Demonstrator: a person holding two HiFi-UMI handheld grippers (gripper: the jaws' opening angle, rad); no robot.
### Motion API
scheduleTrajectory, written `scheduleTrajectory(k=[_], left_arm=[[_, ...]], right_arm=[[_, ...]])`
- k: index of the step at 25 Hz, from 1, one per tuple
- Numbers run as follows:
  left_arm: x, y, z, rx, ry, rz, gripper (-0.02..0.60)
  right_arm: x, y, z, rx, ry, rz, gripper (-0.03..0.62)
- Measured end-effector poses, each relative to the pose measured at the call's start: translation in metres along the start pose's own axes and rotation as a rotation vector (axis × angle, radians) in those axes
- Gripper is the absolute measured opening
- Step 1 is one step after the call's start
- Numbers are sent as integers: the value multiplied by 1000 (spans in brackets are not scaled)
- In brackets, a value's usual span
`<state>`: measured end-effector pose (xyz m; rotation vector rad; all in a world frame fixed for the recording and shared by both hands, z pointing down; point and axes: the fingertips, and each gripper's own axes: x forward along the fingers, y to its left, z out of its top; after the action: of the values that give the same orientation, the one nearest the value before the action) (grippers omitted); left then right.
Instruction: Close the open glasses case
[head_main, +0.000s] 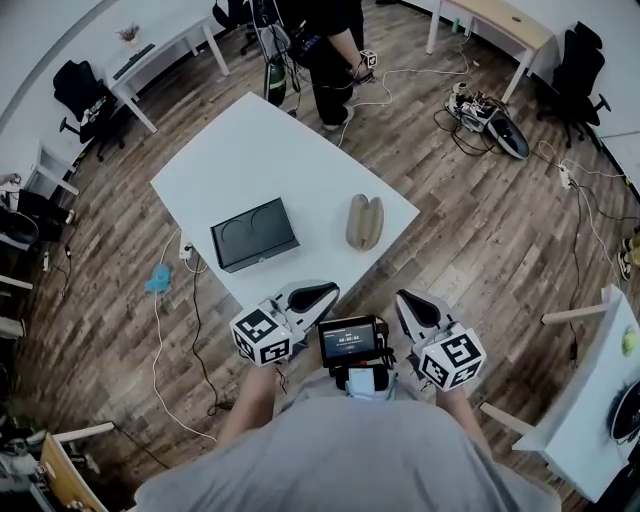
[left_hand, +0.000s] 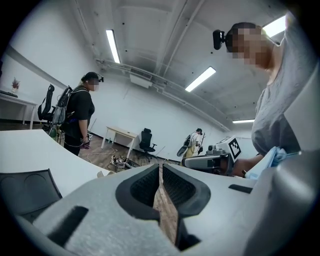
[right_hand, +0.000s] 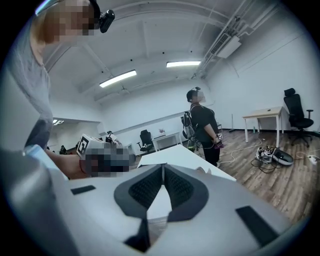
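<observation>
The tan glasses case (head_main: 364, 221) lies open on the white table (head_main: 240, 160), its two halves side by side near the right edge. Both grippers hang close to my body, off the table's near corner and well short of the case. My left gripper (head_main: 320, 295) is shut with nothing in it; in the left gripper view its pads (left_hand: 161, 170) meet along a thin seam. My right gripper (head_main: 415, 308) is shut and empty too, its jaws (right_hand: 163, 172) pressed together, pointing along the table (right_hand: 175, 155).
A flat black box (head_main: 254, 234) lies on the table left of the case, also in the left gripper view (left_hand: 25, 187). Another person (head_main: 330, 45) stands at the table's far end. Cables and gear (head_main: 485, 115) lie on the wooden floor; desks and chairs ring the room.
</observation>
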<state>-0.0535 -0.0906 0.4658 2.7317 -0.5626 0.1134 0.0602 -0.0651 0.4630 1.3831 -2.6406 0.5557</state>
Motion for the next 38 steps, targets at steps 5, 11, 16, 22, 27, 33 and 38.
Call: scheduleTrajectory(k=[5, 11, 16, 22, 27, 33, 38], left_arm=[[42, 22, 14, 1, 26, 5, 35], [82, 35, 26, 59, 57, 8, 35], [82, 48, 33, 58, 52, 18, 35], [85, 80, 39, 201, 156, -70, 37], [125, 123, 38, 459, 410, -194, 38], [175, 155, -13, 709, 745, -361, 140], [191, 183, -66, 909, 1000, -457, 140]], right_arm=[[16, -41, 14, 10, 11, 19, 34], [26, -81, 25, 29, 13, 48, 34], [37, -87, 22, 46, 42, 63, 34], [53, -91, 7, 113, 60, 30, 34], [75, -109, -28, 247, 117, -6, 34], [106, -115, -66, 453, 178, -25, 65], [135, -116, -88, 548, 256, -35, 133]])
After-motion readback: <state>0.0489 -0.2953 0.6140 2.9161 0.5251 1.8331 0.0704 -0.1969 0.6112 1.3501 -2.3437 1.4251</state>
